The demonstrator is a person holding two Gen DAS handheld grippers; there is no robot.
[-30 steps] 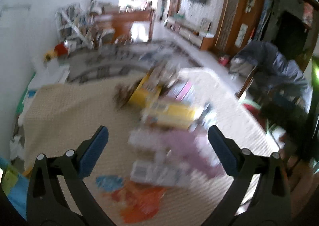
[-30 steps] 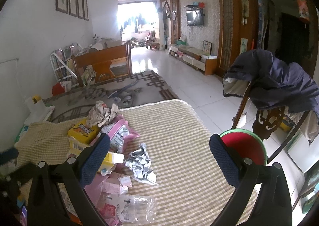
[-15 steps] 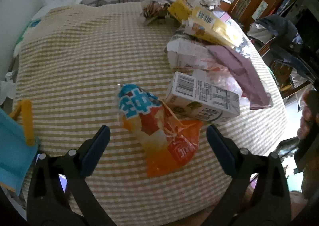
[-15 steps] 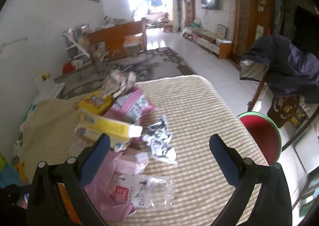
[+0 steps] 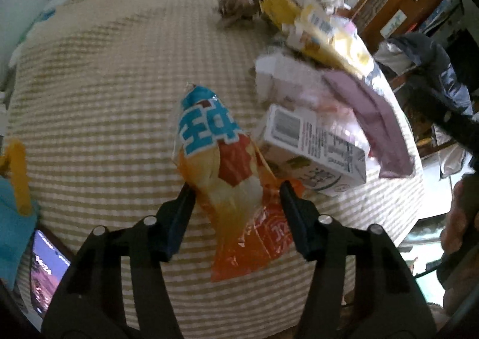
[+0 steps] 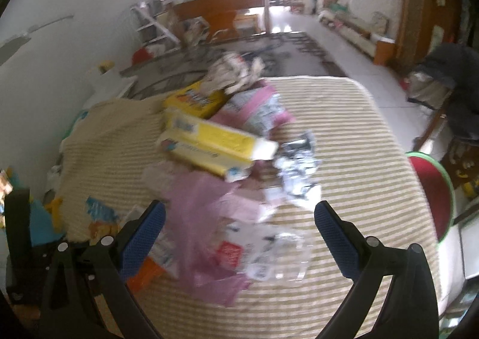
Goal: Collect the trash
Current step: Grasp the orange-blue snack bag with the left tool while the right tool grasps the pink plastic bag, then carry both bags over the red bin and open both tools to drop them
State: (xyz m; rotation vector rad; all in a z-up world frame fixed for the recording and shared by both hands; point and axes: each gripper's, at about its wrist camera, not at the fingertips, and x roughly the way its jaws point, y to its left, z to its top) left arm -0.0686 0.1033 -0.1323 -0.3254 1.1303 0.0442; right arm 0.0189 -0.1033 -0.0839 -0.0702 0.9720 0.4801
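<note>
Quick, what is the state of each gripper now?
Left gripper: closing around the snack bag, not yet clamped.
Right gripper: open, holding nothing.

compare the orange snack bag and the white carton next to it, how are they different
The snack bag is a soft, crinkled wrapper in orange, red and blue; the carton is a stiff white box with a barcode and small print. The snack bag lies flat; the carton lies on its side and keeps its boxy shape. The left gripper is closing with the snack bag between its jaws; nothing grips the carton. Both rest on the checked tablecloth, edges touching.
</note>
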